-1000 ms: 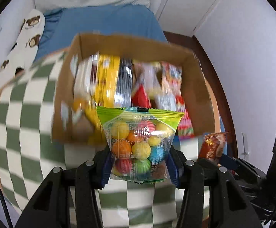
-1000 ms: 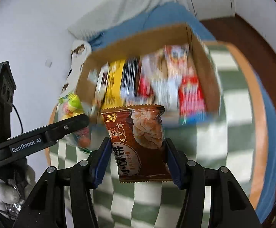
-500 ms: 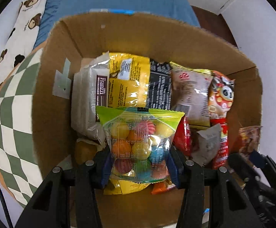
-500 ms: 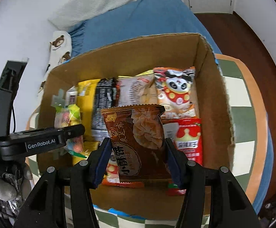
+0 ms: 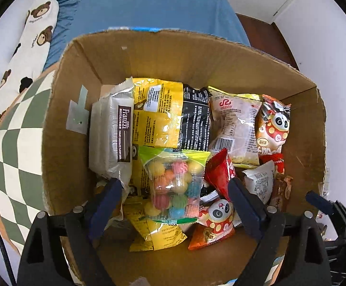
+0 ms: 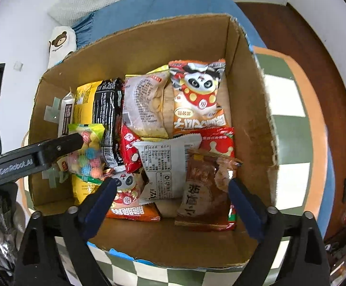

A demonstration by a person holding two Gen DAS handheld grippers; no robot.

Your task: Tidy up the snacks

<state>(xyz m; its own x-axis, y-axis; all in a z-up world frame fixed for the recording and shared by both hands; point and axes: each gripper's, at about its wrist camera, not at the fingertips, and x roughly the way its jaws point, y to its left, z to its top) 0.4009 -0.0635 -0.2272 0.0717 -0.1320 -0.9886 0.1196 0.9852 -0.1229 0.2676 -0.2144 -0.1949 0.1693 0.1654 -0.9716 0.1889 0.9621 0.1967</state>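
Observation:
An open cardboard box point(image 5: 173, 54) point(image 6: 161, 43) holds several snack packets. My left gripper point(image 5: 174, 183) hangs over its left half with the jaws opening wide. The clear bag of coloured candy balls point(image 5: 173, 181) lies between them on the yellow packets, free of both pads. My right gripper point(image 6: 171, 183) is over the box's right half, its jaws opening too. The brown snack packet point(image 6: 201, 190) rests on the red packets, just inside the right finger and apart from the pads. One finger point(image 6: 60, 145) of the left gripper shows beside the candy bag point(image 6: 87, 152) in the right wrist view.
The box stands on a round table with a green and white checkered cloth point(image 5: 13, 147) point(image 6: 287, 95). Behind it are a blue bed point(image 5: 149, 7) and a bear-print pillow point(image 5: 29, 43). Panda packets point(image 6: 196, 95), a white Franzzi pack point(image 5: 113, 133) and a yellow bag point(image 5: 156, 114) fill the box.
Both grippers came forward and down over the box, each shut on its packet. Their jaws have since spread, and the candy bag and brown packet now lie among the snacks.

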